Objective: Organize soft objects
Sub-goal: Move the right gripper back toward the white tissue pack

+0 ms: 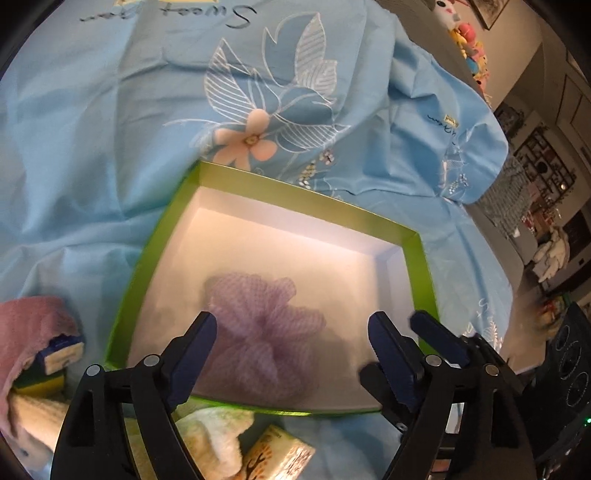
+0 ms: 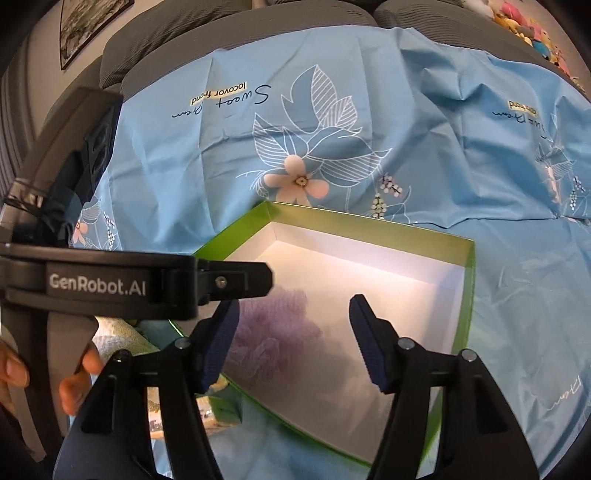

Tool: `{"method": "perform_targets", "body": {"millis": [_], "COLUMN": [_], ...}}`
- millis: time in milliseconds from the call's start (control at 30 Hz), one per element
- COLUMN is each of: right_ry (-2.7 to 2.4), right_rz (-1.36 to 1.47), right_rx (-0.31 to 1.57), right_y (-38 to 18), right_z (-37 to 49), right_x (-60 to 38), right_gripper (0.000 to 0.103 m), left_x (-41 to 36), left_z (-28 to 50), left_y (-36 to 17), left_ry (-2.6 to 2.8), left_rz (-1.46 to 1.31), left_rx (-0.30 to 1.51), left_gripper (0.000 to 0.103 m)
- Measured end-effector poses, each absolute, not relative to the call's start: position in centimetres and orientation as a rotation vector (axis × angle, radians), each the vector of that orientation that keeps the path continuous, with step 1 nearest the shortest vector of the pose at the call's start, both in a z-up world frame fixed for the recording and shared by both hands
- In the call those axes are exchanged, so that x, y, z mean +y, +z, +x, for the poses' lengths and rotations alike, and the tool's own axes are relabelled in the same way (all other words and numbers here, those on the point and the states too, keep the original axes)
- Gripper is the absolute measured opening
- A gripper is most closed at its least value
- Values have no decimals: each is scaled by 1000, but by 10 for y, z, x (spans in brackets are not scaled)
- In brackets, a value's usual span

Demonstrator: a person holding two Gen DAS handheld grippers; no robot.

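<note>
A purple mesh bath pouf lies inside a green box with a white inside. My left gripper is open and empty just above the pouf. In the right wrist view the pouf lies in the box, partly behind the left gripper's body. My right gripper is open and empty over the box. A pink towel, sponges, a pale green cloth and a tissue pack lie outside the box at the near left.
The box sits on a light blue flowered sheet over a grey sofa. Plush toys sit at the far right. The left gripper's body crosses the right wrist view on the left.
</note>
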State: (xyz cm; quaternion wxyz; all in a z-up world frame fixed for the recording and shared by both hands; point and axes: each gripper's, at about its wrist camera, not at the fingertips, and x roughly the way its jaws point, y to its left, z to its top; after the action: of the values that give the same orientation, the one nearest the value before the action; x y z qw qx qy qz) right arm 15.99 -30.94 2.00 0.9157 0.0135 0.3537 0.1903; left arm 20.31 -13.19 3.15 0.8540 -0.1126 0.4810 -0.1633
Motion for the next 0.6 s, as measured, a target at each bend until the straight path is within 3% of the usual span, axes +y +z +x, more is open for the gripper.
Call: {"method": "perform_targets", "body": {"millis": [267,400,600], "right_ry": [391,388,399], "right_rz": [52,63,38], "right_rx": [725,728,732], "right_y": [27,31,36], "right_z": [125,103,75], "right_x": [-316,-318,-314], "right_gripper": [82,98,100], "left_x": [-115,-104,-85], "left_z": [165,137,92], "left_y": [49,55,49], "left_ry": [-272,-242,-222], "left_rz": [-166,-147,-163], "left_rx": [942,907,912], "left_gripper": [95,100,100]}}
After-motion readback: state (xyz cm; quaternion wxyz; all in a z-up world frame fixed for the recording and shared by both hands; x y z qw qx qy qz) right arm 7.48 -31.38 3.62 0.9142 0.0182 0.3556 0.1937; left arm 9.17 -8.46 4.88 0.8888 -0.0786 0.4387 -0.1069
